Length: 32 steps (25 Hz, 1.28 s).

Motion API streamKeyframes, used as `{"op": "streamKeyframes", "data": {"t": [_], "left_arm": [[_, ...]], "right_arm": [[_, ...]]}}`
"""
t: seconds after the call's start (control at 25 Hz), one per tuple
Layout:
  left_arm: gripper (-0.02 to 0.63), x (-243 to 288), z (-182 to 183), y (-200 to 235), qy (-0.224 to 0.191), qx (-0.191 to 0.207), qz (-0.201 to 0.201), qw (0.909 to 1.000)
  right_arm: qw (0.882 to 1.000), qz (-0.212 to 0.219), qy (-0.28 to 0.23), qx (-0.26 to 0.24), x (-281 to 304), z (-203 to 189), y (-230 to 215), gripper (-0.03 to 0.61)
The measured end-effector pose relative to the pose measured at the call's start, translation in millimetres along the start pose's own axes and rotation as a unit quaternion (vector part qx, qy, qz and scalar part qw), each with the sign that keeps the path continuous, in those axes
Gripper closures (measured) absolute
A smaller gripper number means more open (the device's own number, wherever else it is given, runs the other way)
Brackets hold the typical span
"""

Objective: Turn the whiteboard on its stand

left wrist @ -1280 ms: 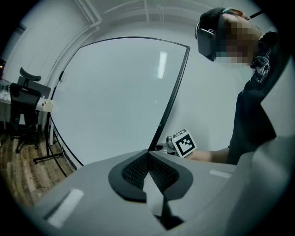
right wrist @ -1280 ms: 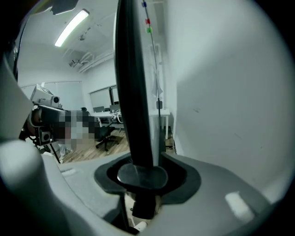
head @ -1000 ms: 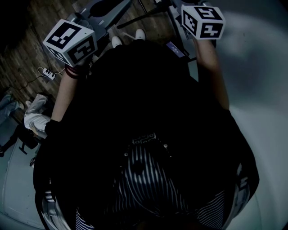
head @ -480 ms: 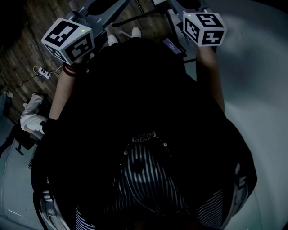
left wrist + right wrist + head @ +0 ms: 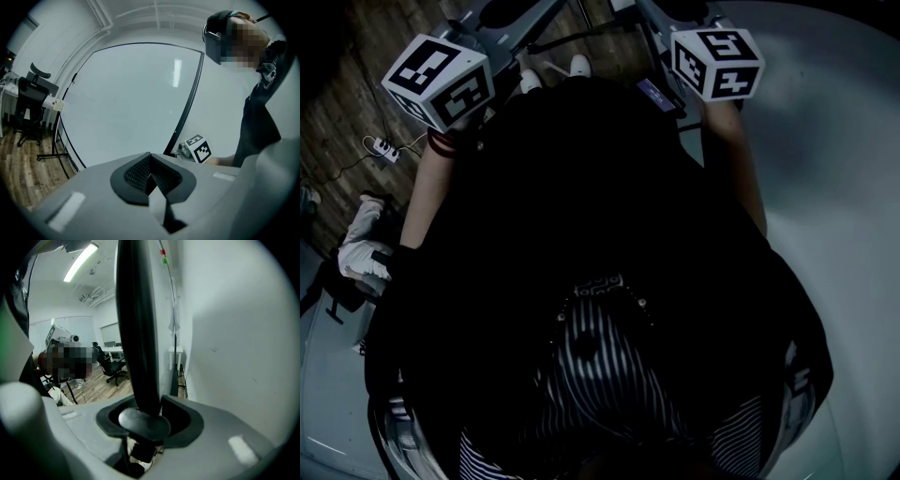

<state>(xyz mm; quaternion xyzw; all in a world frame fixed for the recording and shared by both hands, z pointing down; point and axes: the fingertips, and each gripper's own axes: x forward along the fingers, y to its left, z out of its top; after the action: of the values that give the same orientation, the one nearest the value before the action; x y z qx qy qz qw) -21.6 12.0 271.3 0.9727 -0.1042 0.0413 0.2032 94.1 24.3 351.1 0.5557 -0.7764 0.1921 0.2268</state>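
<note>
Hardly anything has shifted; our 2 tools keep their places. Left gripper (image 5: pixel 151 173) is closed, empty, facing the upright whiteboard (image 5: pixel 131 108). Right gripper (image 5: pixel 145 420) clamps its frame (image 5: pixel 136 324) edge, likely for leverage to swing it.

My left tool (image 5: pixel 151 164) and right tool (image 5: pixel 149 414) are matt grey plastic, the left with black ribbed pads (image 5: pixel 136 173), while the large white whiteboard panel (image 5: pixel 131 103) is smooth and glossy, its black frame bar (image 5: pixel 136 324) faintly shiny, and the brown plank floor (image 5: pixel 21 173) grained wood.
</note>
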Motion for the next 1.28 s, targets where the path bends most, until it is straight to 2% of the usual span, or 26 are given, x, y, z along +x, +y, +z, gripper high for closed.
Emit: {"op": "streamKeyframes", "data": {"t": [0.56,0.8,0.96,1.28], "left_arm": [[0.611,-29.0,1.5,9.5,-0.017,-0.010,0.028,0.9994],[0.611,-19.7,-4.6,7.6,-0.016,-0.014,0.022,0.9995],[0.611,-17.3,-5.0,6.6,-0.011,-0.021,0.017,0.9996],[0.611,-10.5,-2.0,0.6,-0.008,-0.019,0.008,0.9998]], "right_arm": [[1.000,-0.006,-0.002,0.009,16.1,15.6,7.4,0.415],[1.000,-0.018,-0.008,0.011,37.8,24.7,-14.7,0.419],[1.000,-0.018,-0.015,0.013,47.4,39.6,-19.2,0.419],[1.000,-0.016,-0.018,0.006,46.4,42.1,-20.2,0.420]]}}
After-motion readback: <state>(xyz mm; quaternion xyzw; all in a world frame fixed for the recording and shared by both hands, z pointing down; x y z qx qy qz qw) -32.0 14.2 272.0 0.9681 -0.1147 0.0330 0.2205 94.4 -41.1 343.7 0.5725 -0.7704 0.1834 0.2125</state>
